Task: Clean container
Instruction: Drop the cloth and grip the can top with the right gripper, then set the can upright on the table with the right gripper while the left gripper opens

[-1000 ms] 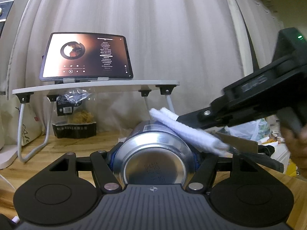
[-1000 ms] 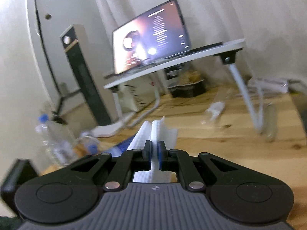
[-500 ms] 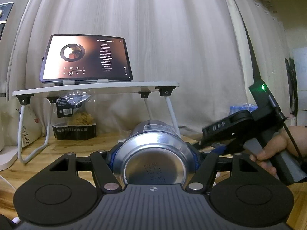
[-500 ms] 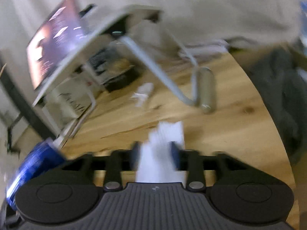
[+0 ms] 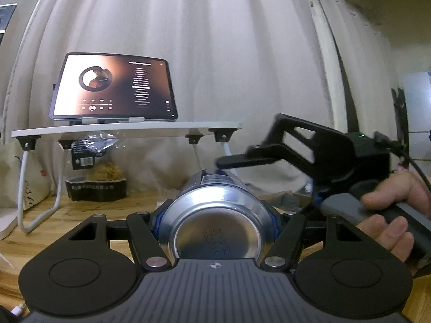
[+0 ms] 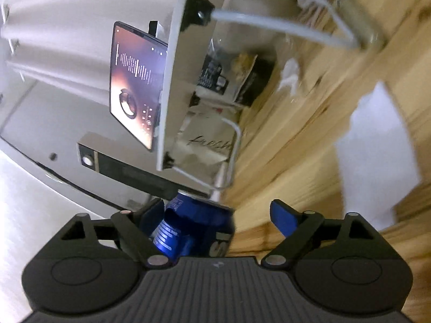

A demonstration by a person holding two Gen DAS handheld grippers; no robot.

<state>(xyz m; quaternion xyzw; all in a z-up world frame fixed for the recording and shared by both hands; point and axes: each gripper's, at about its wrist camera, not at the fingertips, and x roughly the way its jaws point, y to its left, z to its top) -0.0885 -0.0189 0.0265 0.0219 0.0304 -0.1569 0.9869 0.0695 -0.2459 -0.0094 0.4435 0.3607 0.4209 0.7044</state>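
Observation:
My left gripper [image 5: 216,215] is shut on a blue drink can [image 5: 218,223], held lying along the fingers with its silver bottom toward the camera. My right gripper [image 6: 218,212] is open and empty, rolled on its side. Its jaws stand wide around the can's [image 6: 188,228] upper part; the can sits close to the left finger. In the left wrist view the right gripper [image 5: 272,156] reaches over the can from the right. A white folded tissue [image 6: 377,156] lies on the wooden table [image 6: 282,175], blurred.
A white folding lap desk [image 5: 126,130] carries a lit tablet [image 5: 113,87]. Under it lie a snack bag [image 5: 91,150] and a dark box [image 5: 97,187]. Curtains hang behind. A paper bag [image 6: 204,140] and a dark tower [image 6: 126,169] stand by the desk.
My right gripper opened and let go of the white tissue, which now lies on the table. It rolled sideways and moved over the can. My left gripper held still.

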